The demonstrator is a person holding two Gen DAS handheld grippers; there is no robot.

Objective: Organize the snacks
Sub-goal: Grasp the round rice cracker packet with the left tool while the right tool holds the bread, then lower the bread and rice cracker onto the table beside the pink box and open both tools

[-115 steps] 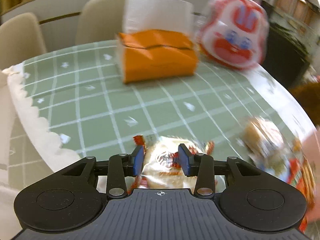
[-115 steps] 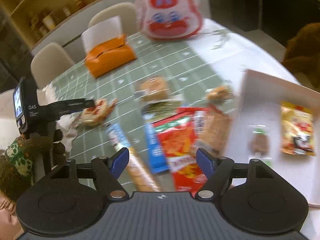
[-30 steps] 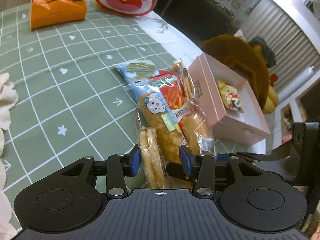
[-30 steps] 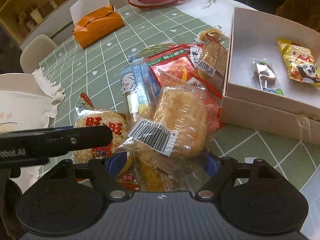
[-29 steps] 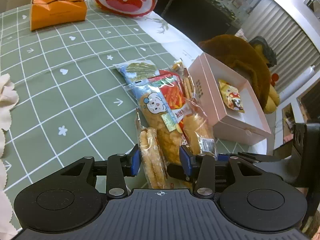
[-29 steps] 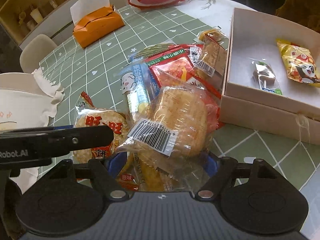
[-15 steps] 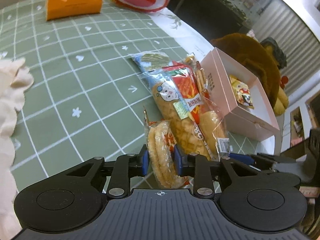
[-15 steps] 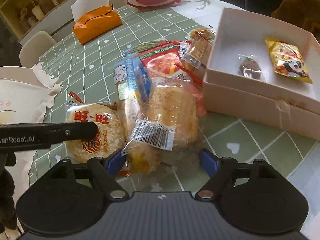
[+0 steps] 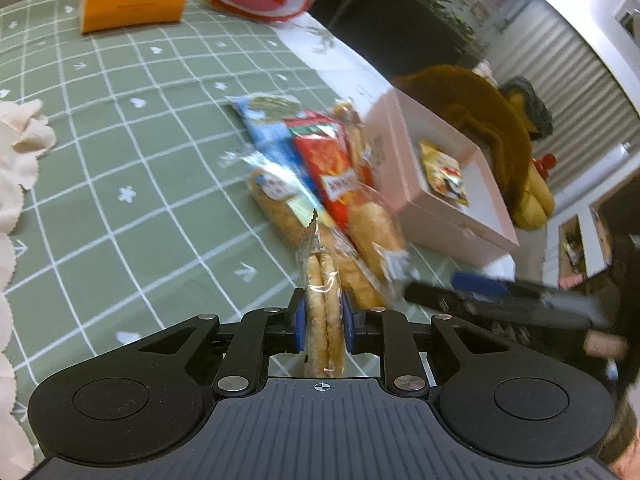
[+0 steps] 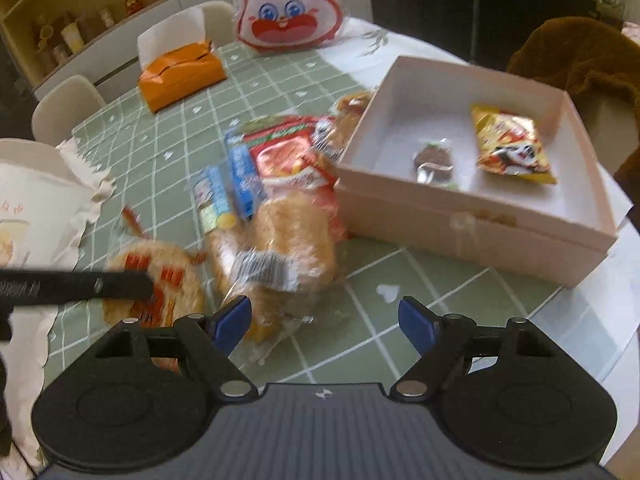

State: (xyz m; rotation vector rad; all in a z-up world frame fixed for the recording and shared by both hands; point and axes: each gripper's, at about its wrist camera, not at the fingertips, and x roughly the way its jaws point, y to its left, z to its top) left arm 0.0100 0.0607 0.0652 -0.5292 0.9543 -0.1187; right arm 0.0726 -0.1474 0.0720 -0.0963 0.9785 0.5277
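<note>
Rice cracker packet (image 9: 323, 312) stands on edge, clamped between the closing jaws of the left gripper (image 9: 323, 322) above the green tablecloth (image 9: 120, 152), near the snack pile (image 10: 272, 216) beside the pink box (image 10: 472, 216); right gripper (image 10: 324, 320) gapes empty; overtightening may crack the crackers
</note>
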